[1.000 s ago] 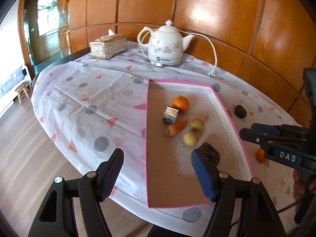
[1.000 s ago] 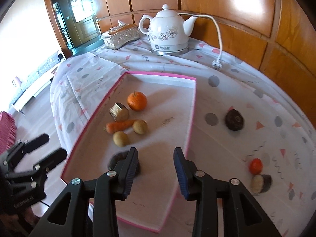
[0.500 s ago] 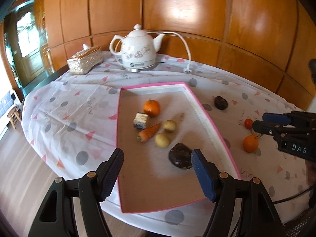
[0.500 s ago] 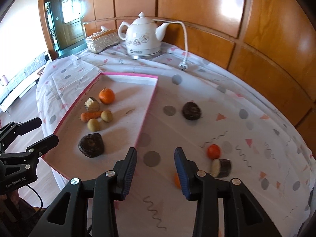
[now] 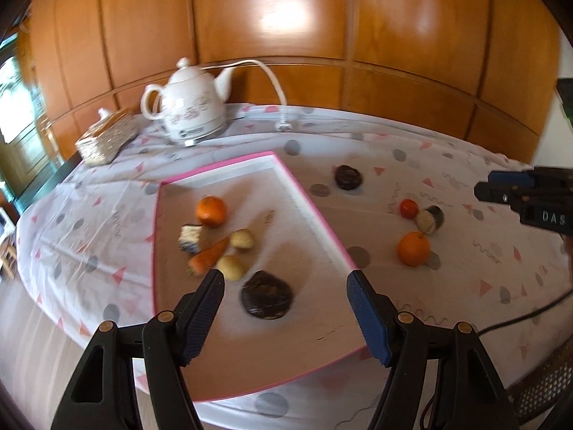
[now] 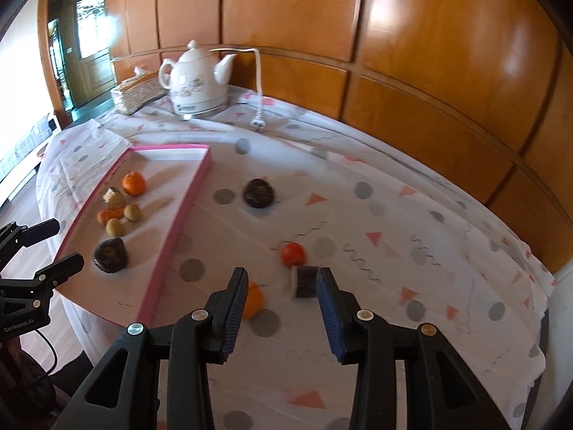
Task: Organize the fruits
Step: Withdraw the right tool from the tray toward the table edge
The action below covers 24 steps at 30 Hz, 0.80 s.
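A pink-rimmed tray (image 5: 315,211) (image 6: 200,179) holds an orange (image 5: 211,210), a cut piece (image 5: 189,238), a carrot (image 5: 209,259), two yellowish fruits and a dark round fruit (image 5: 266,295). My left gripper (image 5: 284,283) hovers open over the tray's near end, above that dark fruit. On the cloth to the tray's right lie a second dark fruit (image 6: 258,192), a small red fruit (image 6: 293,253), a cut dark piece (image 6: 304,281) and an orange (image 6: 252,302). My right gripper (image 6: 282,279) hangs open above these last two, holding nothing.
A white kettle (image 5: 189,107) with its cord and plug and a woven tissue box (image 5: 107,139) stand at the back of the round table. Wood panelling rises behind. The left gripper (image 6: 53,249) shows at the right wrist view's left edge, the right gripper (image 5: 483,186) at the left wrist view's right edge.
Both grippers have swung to the right. The right one left the tray and now hangs over the loose fruit on the cloth. The left one rolled and now frames the dark fruit.
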Each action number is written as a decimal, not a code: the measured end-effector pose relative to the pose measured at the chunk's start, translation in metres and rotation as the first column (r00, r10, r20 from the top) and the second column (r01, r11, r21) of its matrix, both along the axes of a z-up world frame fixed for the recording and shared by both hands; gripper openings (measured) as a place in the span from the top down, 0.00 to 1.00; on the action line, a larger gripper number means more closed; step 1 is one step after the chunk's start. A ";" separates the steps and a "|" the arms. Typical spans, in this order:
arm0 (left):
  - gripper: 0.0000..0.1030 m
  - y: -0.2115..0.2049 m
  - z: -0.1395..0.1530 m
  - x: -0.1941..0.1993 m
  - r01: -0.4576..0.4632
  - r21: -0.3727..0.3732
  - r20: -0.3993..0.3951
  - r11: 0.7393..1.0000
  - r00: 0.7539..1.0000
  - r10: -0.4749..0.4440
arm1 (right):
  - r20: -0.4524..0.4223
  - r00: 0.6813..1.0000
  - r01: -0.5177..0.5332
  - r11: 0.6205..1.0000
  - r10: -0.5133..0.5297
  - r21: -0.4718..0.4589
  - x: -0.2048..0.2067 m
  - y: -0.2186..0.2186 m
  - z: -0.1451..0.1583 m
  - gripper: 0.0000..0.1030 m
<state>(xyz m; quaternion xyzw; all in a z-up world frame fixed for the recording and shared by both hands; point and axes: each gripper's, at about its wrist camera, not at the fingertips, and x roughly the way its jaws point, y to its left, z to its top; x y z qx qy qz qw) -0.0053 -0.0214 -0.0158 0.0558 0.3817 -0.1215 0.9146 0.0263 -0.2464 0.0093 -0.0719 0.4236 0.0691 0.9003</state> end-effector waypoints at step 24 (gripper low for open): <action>0.31 -0.087 -0.009 0.027 0.275 -0.036 -0.115 0.961 0.954 -0.278 | -0.040 0.904 0.421 0.902 -0.426 -0.093 -0.028 -0.194 -0.018 0.57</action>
